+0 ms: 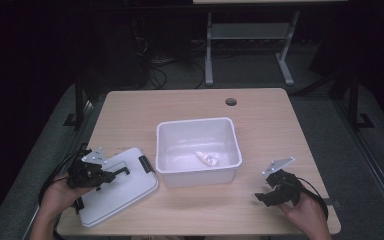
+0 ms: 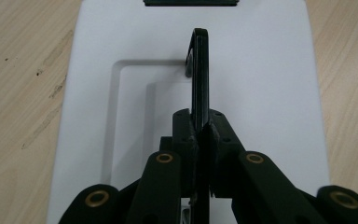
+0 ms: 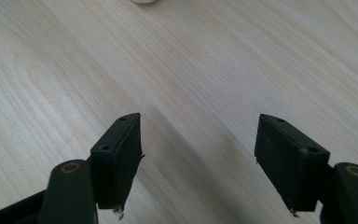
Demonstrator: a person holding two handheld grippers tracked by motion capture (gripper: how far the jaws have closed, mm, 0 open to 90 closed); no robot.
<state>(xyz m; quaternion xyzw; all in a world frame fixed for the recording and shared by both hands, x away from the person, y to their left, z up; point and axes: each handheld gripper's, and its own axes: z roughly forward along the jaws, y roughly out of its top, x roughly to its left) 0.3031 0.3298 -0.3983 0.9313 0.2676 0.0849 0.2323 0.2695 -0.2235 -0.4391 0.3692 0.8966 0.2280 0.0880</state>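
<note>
Both hands came in low at the worktop's (image 1: 260, 107) near edge. Left of the tub (image 1: 198, 150), the left claw (image 2: 200, 135) pinched the lid's (image 1: 117, 187) black handle (image 2: 199, 70); right of it, the right claw (image 3: 198, 154) gaped empty.

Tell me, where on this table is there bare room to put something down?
The far strip of the table behind the white bin, around the small round hole, is bare. So is the right side between the bin and the right gripper. The near left is crowded: the lid lies there, its handle clamped in the left gripper.
</note>
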